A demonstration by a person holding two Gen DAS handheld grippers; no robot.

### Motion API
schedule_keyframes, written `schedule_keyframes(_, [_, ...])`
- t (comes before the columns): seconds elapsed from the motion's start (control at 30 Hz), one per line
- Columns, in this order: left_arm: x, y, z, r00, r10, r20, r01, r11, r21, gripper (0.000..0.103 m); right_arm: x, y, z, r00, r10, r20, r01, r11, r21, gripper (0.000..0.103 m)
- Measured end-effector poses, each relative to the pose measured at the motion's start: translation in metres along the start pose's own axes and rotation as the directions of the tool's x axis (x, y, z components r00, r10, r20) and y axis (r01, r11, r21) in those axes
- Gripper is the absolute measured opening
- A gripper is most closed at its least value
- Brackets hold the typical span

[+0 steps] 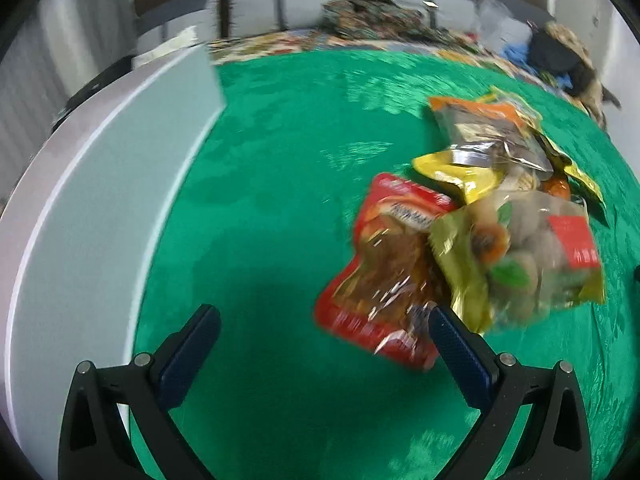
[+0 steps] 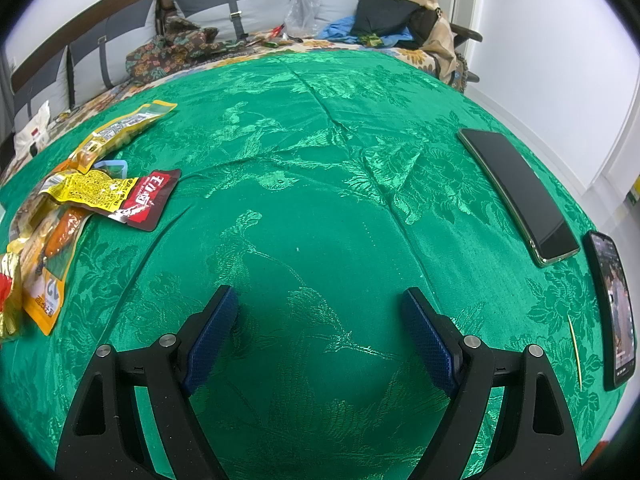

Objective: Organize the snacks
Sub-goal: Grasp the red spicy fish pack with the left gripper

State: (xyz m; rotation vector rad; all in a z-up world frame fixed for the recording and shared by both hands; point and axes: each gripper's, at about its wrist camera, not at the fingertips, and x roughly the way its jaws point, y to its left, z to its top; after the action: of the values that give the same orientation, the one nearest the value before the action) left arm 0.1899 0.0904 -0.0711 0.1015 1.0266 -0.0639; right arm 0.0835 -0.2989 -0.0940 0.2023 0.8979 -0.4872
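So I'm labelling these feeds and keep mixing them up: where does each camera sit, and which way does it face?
Left wrist: on the left hand-held gripper, angled down at the green cloth, white box and snack packets; its open fingers show.
Right wrist: on the right hand-held gripper, angled down at the cloth and two phones; its open fingers show.
Shared: cloth, snack packets, the bed behind.

Tablecloth [image 2: 320,128]: green woven cloth, satin sheen. Snack packets [image 1: 516,248]: glossy crinkled plastic foil. Phone [image 2: 516,192]: smooth glossy glass.
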Motion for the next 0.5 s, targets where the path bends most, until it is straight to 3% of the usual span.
schedule_keyframes(0.07, [0.009, -0.012, 0.012, 1.0, 0.0, -0.011, 0.001, 0.998, 0.065, 0.102, 0.0, 0.0, 0.0, 1.0, 0.0, 0.0, 0.0, 1.0, 0.0, 0.086])
schedule_keyframes(0.17, [0.024, -0.033, 0.025, 0.997, -0.059, -0.053, 0.066, 0.986, 0.154, 0.102, 0.0, 0.0, 0.0, 1.0, -0.002, 0.0, 0.002, 1.0, 0.0, 0.086])
schedule_keyframes(0.2, [0.03, -0.036, 0.029, 0.993, -0.09, -0.075, 0.102, 0.981, 0.167, 0.096, 0.0, 0.0, 0.0, 1.0, -0.002, 0.0, 0.002, 1.0, 0.0, 0.086])
schedule_keyframes(0.23, [0.031, -0.033, 0.032, 0.987, -0.142, -0.071, 0.151, 0.977, 0.152, 0.088, 0.0, 0.0, 0.0, 1.0, -0.002, 0.0, 0.002, 1.0, 0.0, 0.086])
schedule_keyframes(0.27, [0.03, -0.03, 0.034, 0.983, -0.17, -0.068, 0.178, 0.975, 0.134, 0.072, 0.0, 0.0, 0.0, 1.0, -0.002, 0.0, 0.002, 1.0, 0.0, 0.086])
schedule_keyframes(0.3, [0.027, -0.026, 0.035, 0.987, -0.153, -0.054, 0.159, 0.98, 0.121, 0.061, 0.0, 0.0, 0.0, 1.0, -0.002, 0.0, 0.002, 1.0, 0.0, 0.086])
schedule_keyframes(0.4, [0.019, -0.008, 0.028, 0.989, -0.14, -0.05, 0.142, 0.988, 0.055, 0.045, 0.0, 0.0, 0.0, 1.0, -0.002, -0.001, 0.002, 1.0, 0.0, 0.086])
schedule_keyframes(0.5, [0.008, 0.023, 0.009, 0.992, -0.111, -0.051, 0.107, 0.991, -0.076, 0.045, 0.0, 0.0, 0.0, 1.0, -0.002, -0.001, 0.002, 1.0, 0.0, 0.086])
